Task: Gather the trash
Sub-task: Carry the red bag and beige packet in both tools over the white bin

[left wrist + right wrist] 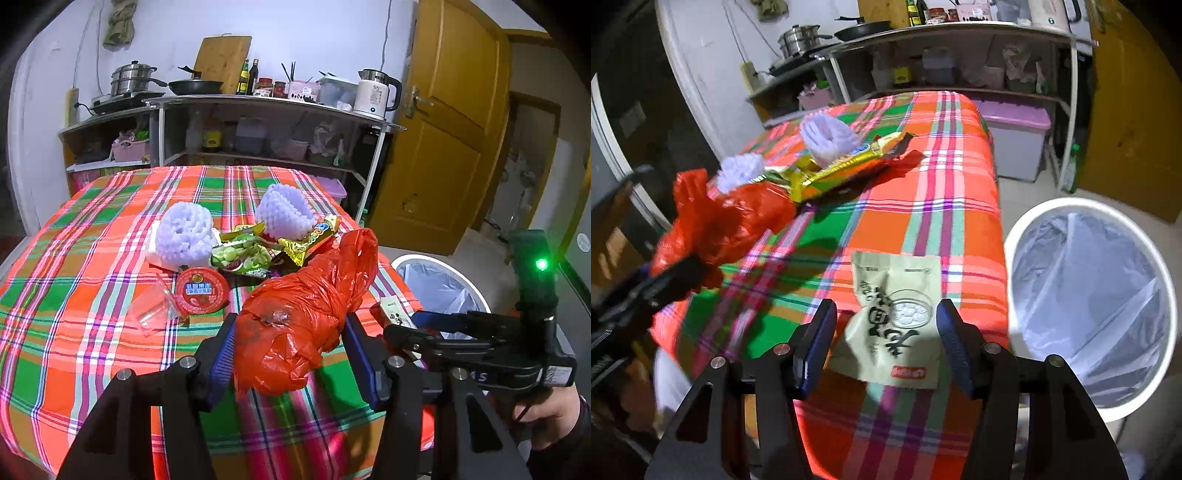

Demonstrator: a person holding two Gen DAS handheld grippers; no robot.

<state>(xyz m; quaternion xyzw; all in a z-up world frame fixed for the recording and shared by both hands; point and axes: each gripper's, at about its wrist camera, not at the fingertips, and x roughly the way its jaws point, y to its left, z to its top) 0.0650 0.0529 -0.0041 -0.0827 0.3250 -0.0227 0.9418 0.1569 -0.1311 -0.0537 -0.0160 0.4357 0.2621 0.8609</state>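
My left gripper (290,334) is shut on a crumpled red plastic bag (306,314), held above the plaid tablecloth (92,258); the bag also shows in the right wrist view (716,225). My right gripper (886,336) is open, its fingers on either side of a beige snack packet (897,314) that lies at the table's right edge. The white trash bin (1089,295) with a clear liner stands on the floor just right of the table; it also shows in the left wrist view (439,284). More trash lies further back: foam fruit nets (184,234), wrappers (243,254), a red-lidded cup (201,290).
A clear plastic piece (155,310) lies left of the red-lidded cup. Shelving (258,122) with cookware stands behind the table, a lidded purple-topped box (1015,136) beside it, and a wooden door (443,129) at the right.
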